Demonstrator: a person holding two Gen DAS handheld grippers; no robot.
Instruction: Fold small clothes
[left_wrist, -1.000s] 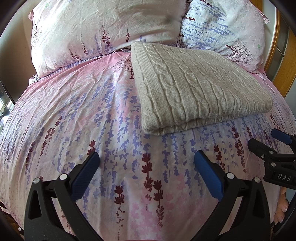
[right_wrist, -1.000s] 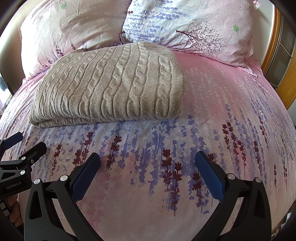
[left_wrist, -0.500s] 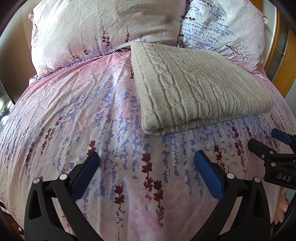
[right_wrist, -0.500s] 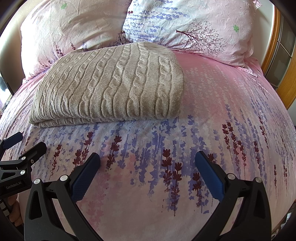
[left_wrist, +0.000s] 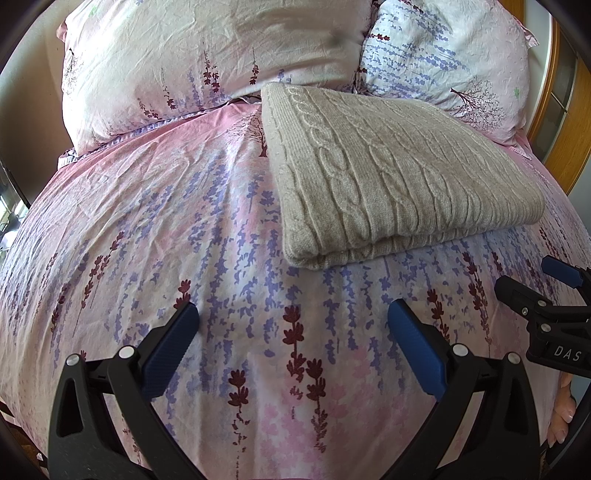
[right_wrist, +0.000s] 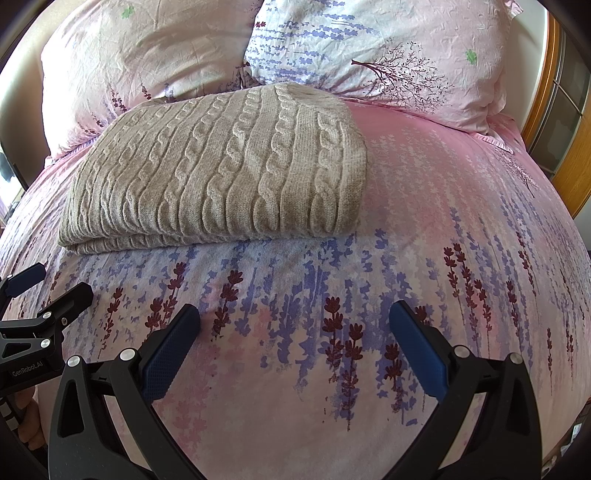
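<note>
Left gripper: black frame, blue-padded fingers spread wide, empty, poised over the bedcover.
Right gripper: the same build, jaws likewise wide apart, gripping nothing, beside its partner.
Bedcover: pink cotton printed with purple and maroon lavender sprigs.
Sweater: beige cable-knit, folded into a neat rectangle, lying flat on the bedcover beyond both grippers, untouched.
Pillows: two in matching floral print, propped behind the sweater.
</note>
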